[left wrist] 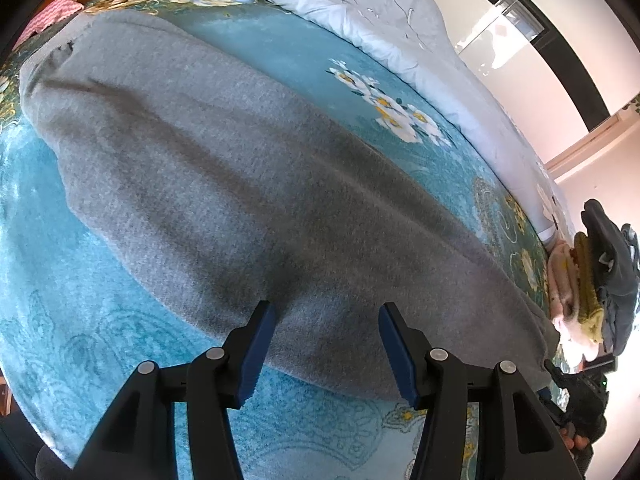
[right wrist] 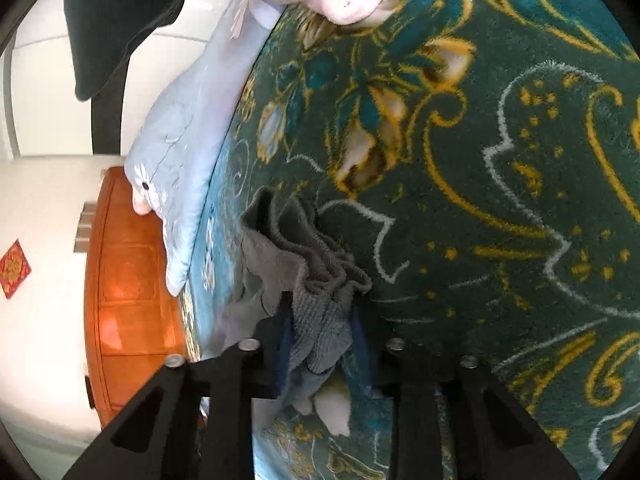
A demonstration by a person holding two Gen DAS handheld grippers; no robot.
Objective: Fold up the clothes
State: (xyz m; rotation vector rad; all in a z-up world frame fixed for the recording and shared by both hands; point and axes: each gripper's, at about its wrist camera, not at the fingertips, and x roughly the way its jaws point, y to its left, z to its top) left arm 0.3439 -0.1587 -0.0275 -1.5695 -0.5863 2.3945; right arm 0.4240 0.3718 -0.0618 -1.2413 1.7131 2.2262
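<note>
Grey sweater (left wrist: 248, 184) spread long on the teal bedspread (left wrist: 80, 320); right tongs pinching its ribbed end.

Left tongs (left wrist: 326, 344): jaws wide apart, nothing between them, poised over the sweater's near edge. Right tongs (right wrist: 320, 340): clamped on a bunched ribbed end, cuff or hem, can't tell which. Sweater already looks narrowed into a long band, no sleeve showing loose, so likely mid-fold; judgement only. Next probably calls for the left tongs to bite the near edge level with the right, then both to carry cloth over evenly without dragging the lower layer. Stack of clothes (left wrist: 588, 280) at the bed's far right, quilt (left wrist: 360, 12) behind. No readable brand or label; red wall decal (right wrist: 14, 268) too small to read.
</note>
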